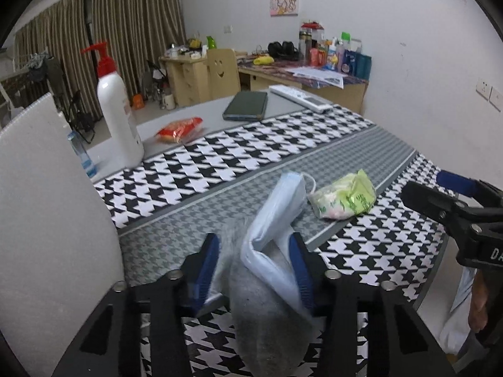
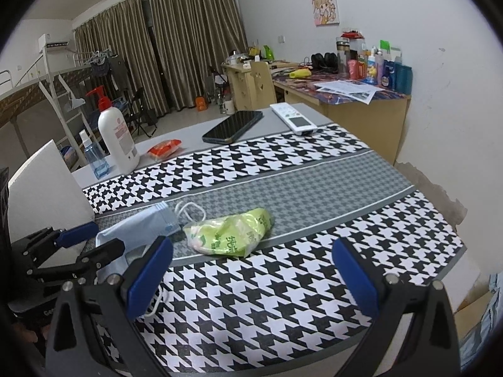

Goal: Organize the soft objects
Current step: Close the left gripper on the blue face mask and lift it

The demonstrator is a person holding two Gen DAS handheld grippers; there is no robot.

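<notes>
Left wrist view: my left claw (image 1: 254, 270) pinches folded blue face mask (image 1: 276, 213) plus grey fuzzy item, lifted above table (image 1: 345, 144). Green tissue pack (image 1: 345, 199) lies just right of mask, untouched.

Right wrist view: right claw (image 2: 251, 270) spread wide, empty, near tissue pack (image 2: 231, 232). I judge sorting barely begun; pack not yet moved.
</notes>
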